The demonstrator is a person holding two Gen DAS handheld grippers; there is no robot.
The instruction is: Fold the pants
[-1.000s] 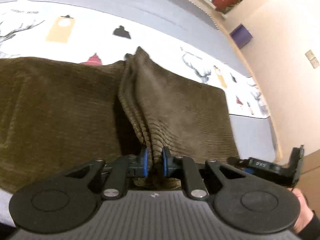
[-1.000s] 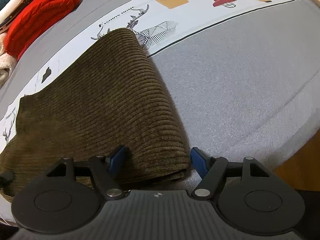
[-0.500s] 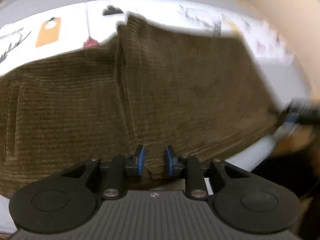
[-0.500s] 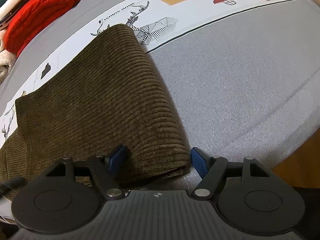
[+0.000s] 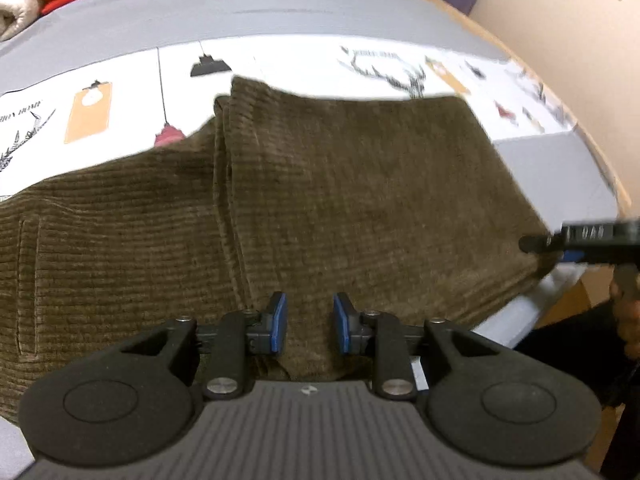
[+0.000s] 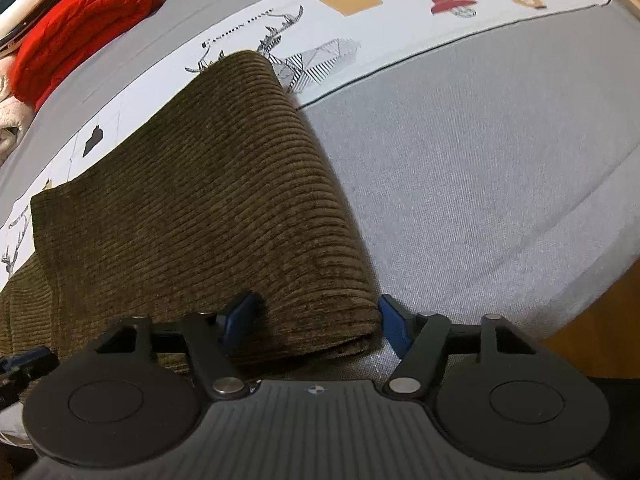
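Left gripper sat w/ its blue pads a bit apart, not pinching anything, hovering right over the near edge of the pants. Cloth showed in the gap btw the pads but they weren't pressing it.

Right gripper had its jaws wider and closing in, w/ the folded corner of the pants sitting btw them. Pads looked just beside the cloth; no real squeeze yet afaict.

Pants were brown corduroy, folded over on themselves, lying across the printed white strip of a grey bed cover. Red knit thing was piled well away at the far side.
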